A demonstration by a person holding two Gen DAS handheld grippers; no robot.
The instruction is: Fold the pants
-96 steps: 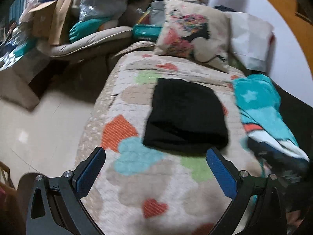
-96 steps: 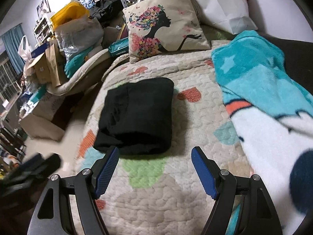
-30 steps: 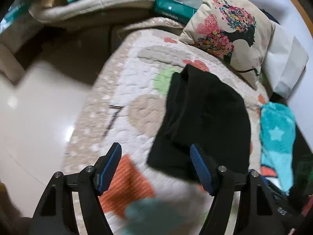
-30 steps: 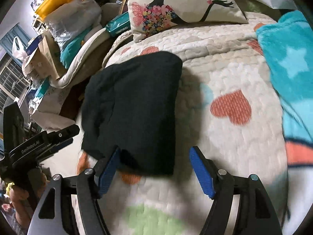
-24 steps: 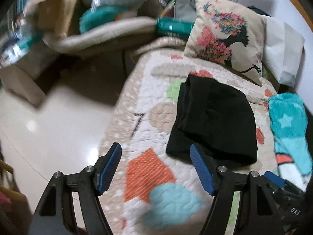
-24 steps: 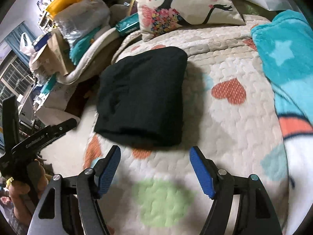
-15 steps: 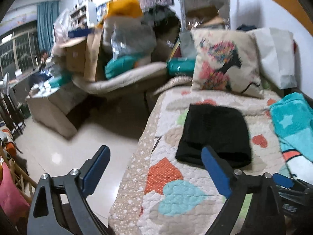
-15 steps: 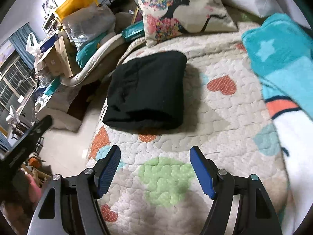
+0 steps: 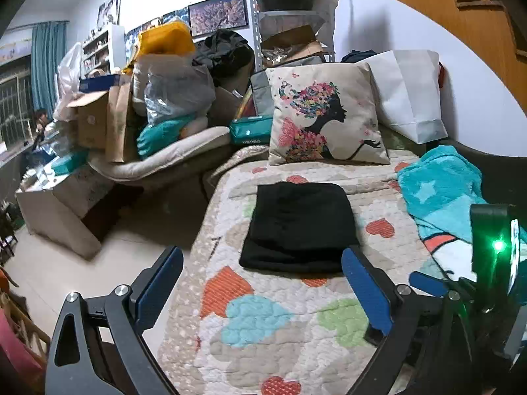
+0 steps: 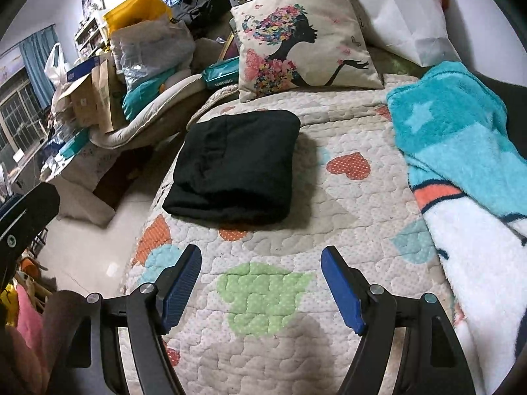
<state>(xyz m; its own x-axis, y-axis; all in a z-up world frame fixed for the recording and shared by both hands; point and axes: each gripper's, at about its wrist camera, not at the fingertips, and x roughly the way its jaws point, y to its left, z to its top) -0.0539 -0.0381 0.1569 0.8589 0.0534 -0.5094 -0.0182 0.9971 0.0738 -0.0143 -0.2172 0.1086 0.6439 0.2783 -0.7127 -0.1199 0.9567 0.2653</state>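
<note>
The black pants [image 10: 232, 168] lay folded into a thick, roughly rectangular bundle on the heart-patterned quilt [image 10: 263, 296] of the bed, toward its left edge, with the printed cushion [image 10: 303, 36] beyond them and the teal fleece blanket [image 10: 454, 138] well apart to the right. Both tools hung back from the bundle and touched nothing: the left gripper [image 9: 260, 288] had its jaws spread wide and empty, and the right gripper [image 10: 262, 283] likewise stood wide open over bare quilt.

The cloth looked soft, limp and fairly light, a knit or fleece by its matte surface (the dark fabric swallowed most detail, so the weave could not really be told). It would probably sag and slump if lifted by one point, and the stacked layers could slide apart, since nothing pinned them together. The near edge showed a rounded, bulging fold, while the left side showed what seemed to be loose layered edges. The soundest hold would likely be at the two near corners of the rounded fold, each pair of jaws pinching through every layer at once. Judging by its tidy shape, the folding appeared essentially finished.
</note>
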